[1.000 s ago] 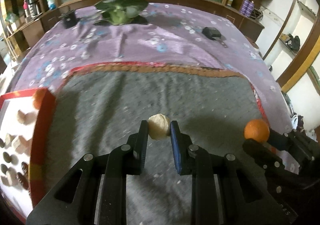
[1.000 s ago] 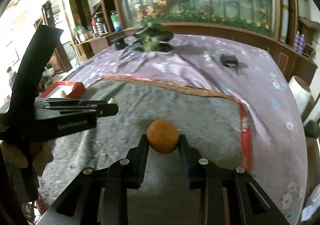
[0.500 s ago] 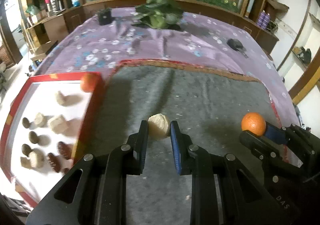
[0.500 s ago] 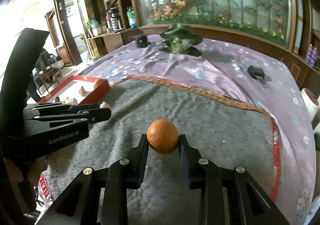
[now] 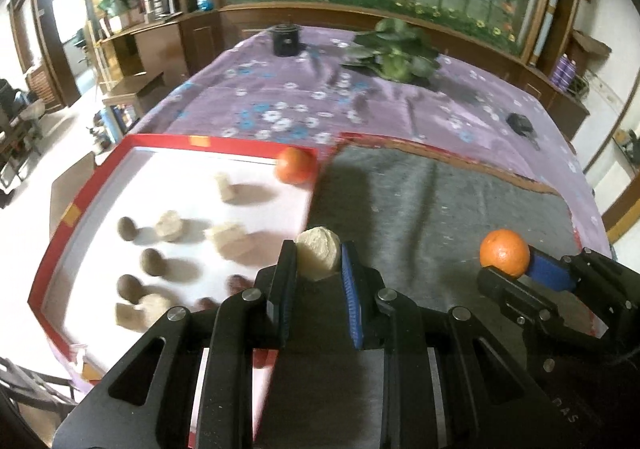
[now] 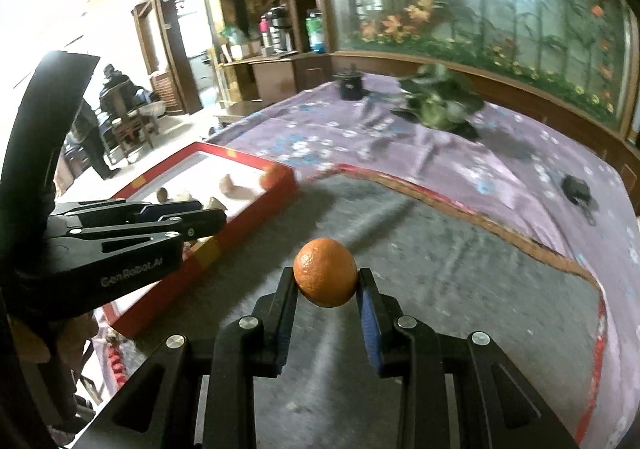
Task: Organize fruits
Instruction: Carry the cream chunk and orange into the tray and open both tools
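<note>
Tray, red-rimmed, white inside, has swung into fuller view at nine o'clock. Left tool pinches a pale, wrinkled lump at its edge; right tool pinches a dimpled orange over grey felt.

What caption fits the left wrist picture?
Left hand-held gripper clamps a pale walnut beside the red tray; right hand-held gripper holds an orange.
</note>
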### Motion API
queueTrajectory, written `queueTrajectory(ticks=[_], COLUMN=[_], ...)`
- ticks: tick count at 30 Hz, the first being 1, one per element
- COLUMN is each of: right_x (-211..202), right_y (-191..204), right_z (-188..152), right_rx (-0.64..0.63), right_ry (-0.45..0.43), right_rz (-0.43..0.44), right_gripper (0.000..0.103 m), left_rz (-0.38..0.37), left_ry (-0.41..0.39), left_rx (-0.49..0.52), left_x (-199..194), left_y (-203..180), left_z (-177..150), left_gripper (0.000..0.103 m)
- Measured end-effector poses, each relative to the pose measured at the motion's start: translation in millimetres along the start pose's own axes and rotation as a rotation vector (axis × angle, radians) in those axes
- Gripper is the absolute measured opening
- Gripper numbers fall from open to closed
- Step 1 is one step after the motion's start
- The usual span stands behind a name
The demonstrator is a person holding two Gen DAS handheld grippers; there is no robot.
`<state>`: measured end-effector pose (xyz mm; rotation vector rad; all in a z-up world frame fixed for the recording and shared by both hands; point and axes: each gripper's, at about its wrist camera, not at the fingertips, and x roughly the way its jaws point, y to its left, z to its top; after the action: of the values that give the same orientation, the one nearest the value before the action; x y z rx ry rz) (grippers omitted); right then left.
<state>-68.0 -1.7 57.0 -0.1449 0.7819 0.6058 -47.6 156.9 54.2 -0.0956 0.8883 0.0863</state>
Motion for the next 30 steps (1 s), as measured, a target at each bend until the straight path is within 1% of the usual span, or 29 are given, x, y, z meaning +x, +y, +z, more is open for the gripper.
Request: queueTrajectory(ticks=[3,9,13,19,21,24,28,30], right_x=[8.7,30.5,51.2,85.9,97.3,113.6,132.8,139.0], right_y=[15.9,48.8,64.7,83.0,86.0,87.3,86.0,85.3], right_z=[8.4,24.0,36.9,52.4,56.5,64.0,70.3,71.5], right_rx=[-0.025,-0.080,-0.096,-0.143,-0.155,-0.176,-0.185,-0.183], right_ry=[0.003,0.019,0.039,0.080,0.091,0.107,0.147,0.152], right_rz=[0.031,0.087,0.133,0.150,0.139,0.113,0.109,0.117], right_gripper=[0.029,0.029,0.029,0.029,0.029,0.029,0.029,0.029], left_rz=[0.020,0.073,0.094,0.096,0.093,0.095,0.099,0.114], left_ry=[-0.002,0.005,0.013,0.031,0.033,0.034,0.043,0.041], left_rx=[-0.029,-0.108,-0.135,-0.147,-0.151,-0.152,-0.146,-0.146], left_x=[-1.3,-1.4,1.5,11.6,14.9,19.2,25.7,27.7], left_y=[19.4,69.7,89.4,98.8,100.1,100.3,97.5,96.4], left_z=[-0.3,-0.8,-1.5,-1.7,-0.7,1.4,2.8,3.0], left_gripper=[0.021,0.021,0.022,0.022,0.022,0.022,0.022,0.022])
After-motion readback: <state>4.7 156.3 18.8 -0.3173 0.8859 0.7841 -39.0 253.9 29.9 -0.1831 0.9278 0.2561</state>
